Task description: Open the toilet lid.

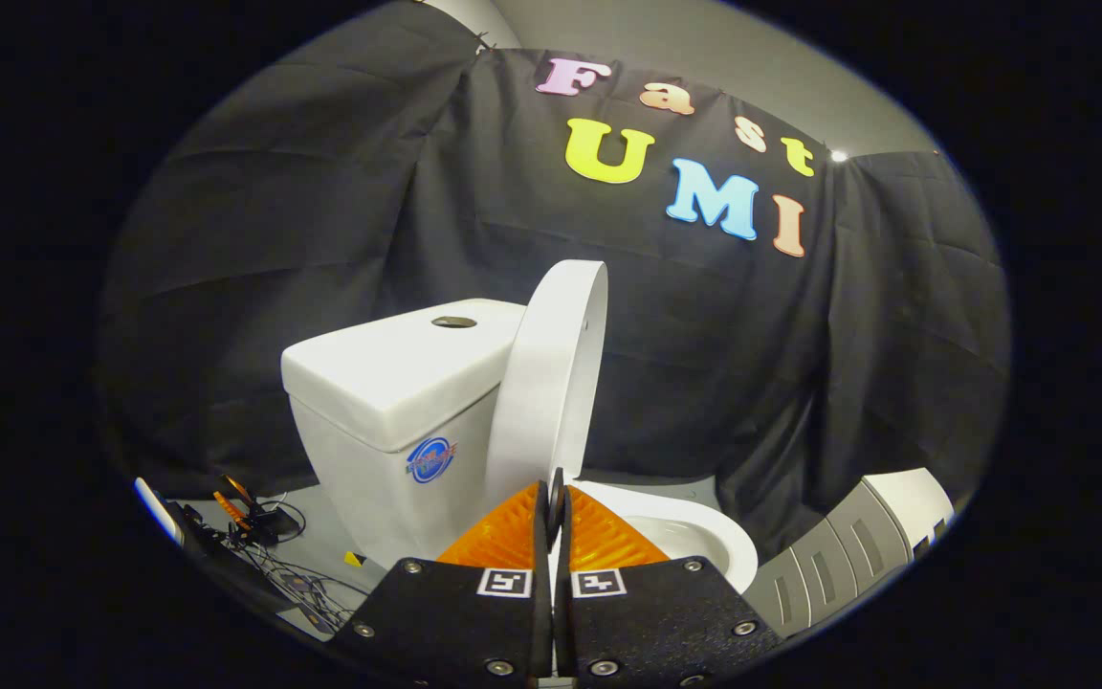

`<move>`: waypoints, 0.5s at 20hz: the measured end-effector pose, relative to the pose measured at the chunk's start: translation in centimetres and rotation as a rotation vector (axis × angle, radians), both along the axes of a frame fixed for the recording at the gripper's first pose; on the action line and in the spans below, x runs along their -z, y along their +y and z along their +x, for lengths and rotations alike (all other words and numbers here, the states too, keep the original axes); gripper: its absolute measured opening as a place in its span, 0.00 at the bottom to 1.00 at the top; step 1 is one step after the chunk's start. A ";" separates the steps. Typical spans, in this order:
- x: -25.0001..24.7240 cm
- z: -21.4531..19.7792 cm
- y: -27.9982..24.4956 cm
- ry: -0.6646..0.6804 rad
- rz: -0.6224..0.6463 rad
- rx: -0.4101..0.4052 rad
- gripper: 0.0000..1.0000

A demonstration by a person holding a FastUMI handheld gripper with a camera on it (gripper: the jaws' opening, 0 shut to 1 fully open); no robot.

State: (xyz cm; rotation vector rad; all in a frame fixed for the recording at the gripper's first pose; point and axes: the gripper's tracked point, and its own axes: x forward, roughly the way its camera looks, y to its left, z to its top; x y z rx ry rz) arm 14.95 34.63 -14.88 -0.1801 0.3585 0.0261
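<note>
Most of the work looks done: the toilet lid [551, 383] stands raised, near upright, leaning back beside the tank [388, 383], well clear of the bowl rim [704, 536] below it. Whether it rests fully against the tank cannot be told from this angle. The gripper [556, 493] sits just in front of the lid's lower edge with its fingers pressed together and nothing between them, so it grips nothing. What seems left is only to draw away. Beyond the toilet, loose cables [264, 536] lie on the floor by the tank, and a grey-and-white cabinet [857, 545] stands off to the other side.
</note>
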 end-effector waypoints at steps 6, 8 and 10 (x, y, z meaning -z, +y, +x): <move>0.1 0.3 2.6 -0.019 0.048 -0.042 0.01; 0.0 0.5 2.5 -0.030 0.019 -0.042 0.01; 0.0 0.4 2.6 -0.040 -0.003 -0.046 0.01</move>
